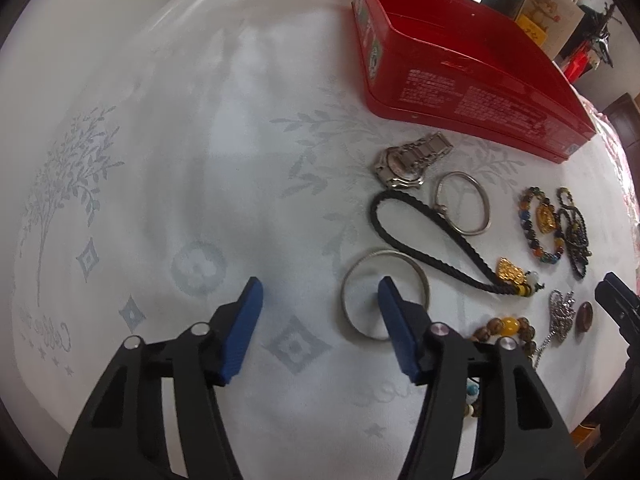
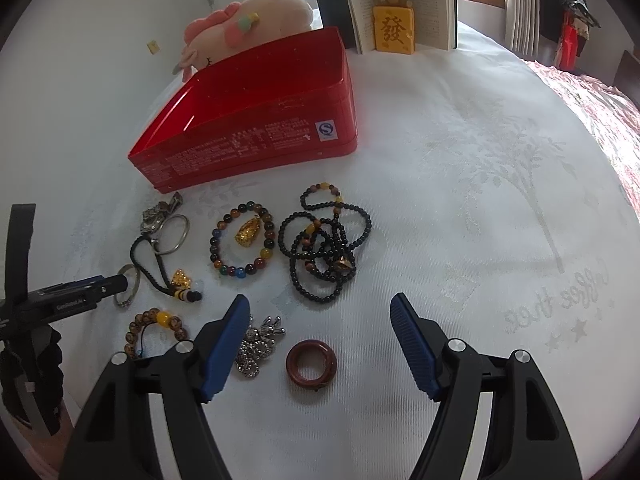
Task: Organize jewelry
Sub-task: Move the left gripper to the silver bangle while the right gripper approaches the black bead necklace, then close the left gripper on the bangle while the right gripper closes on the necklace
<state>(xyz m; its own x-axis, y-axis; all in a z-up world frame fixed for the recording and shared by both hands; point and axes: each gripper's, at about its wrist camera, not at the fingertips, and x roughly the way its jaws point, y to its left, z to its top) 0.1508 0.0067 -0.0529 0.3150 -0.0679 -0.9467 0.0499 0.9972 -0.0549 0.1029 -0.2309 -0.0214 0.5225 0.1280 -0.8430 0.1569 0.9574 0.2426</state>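
Observation:
An empty red box [image 1: 460, 80] [image 2: 256, 120] stands open on the white cloth. Jewelry lies loose in front of it: a silver watch [image 1: 408, 158], two silver bangles [image 1: 464, 204] [image 1: 348, 300], a black cord with a gold charm [image 1: 436, 240], a multicoloured bead bracelet [image 2: 242, 240], black bead strands [image 2: 324, 256], a silver chain [image 2: 256, 344], a brown ring [image 2: 311, 366] and a wooden bead bracelet [image 2: 156, 332]. My left gripper [image 1: 320, 300] is open, its right finger over the near bangle. My right gripper [image 2: 318, 320] is open, just behind the brown ring.
A pink plush toy [image 2: 248, 28], an open book [image 2: 400, 4] and a gold tile figure [image 2: 394, 32] stand behind the box. A pink cover [image 2: 592, 112] lies at the right edge. The white cloth [image 1: 160, 160] has a grey leaf pattern.

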